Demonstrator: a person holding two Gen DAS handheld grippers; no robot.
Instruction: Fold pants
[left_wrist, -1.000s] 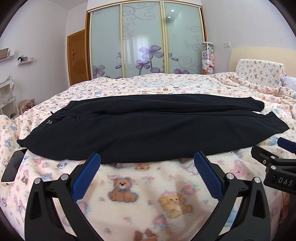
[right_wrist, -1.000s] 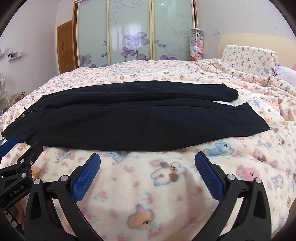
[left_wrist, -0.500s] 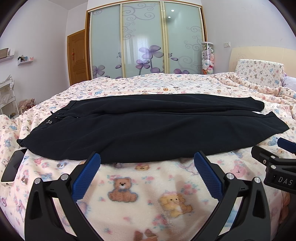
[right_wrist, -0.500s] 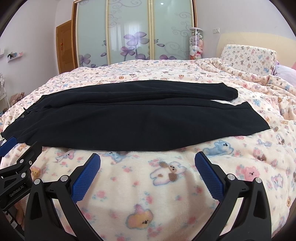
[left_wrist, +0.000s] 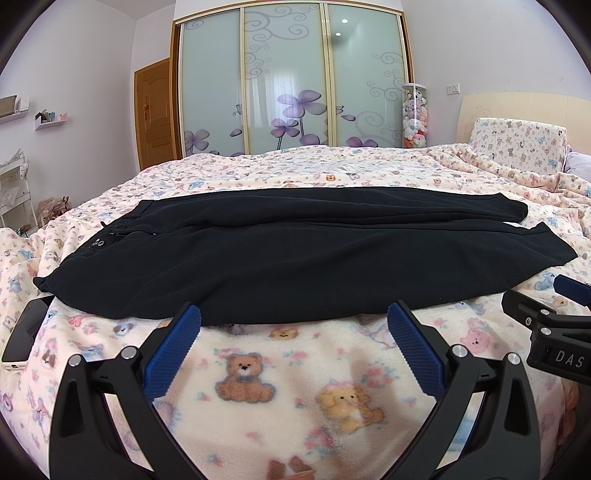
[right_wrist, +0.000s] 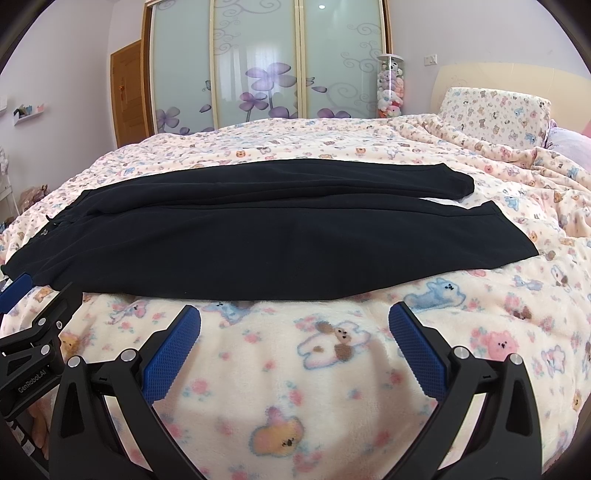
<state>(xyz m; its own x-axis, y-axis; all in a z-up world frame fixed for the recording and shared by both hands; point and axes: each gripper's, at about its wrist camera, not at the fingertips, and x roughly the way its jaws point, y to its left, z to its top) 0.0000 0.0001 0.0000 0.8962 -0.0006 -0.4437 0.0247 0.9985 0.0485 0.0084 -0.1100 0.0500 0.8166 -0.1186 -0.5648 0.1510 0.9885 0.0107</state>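
The black pants (left_wrist: 295, 254) are lying flat across the bed (left_wrist: 295, 369), legs side by side. Both the left gripper (left_wrist: 294, 332) and right gripper (right_wrist: 294, 330) are hovering short of the near edge, jaws apart and empty. Folding looks unstarted; next, each needs to be reaching for that edge.

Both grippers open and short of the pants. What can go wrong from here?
1. The phone lies at the waistband corner of the pants, partly under it. Lifting that end with the left gripper could drag the phone along.
2. The blanket is plush, so the right gripper may pinch it together with the hem.
3. The legs lie offset at the cuffs, so a fold now would likely come out uneven.
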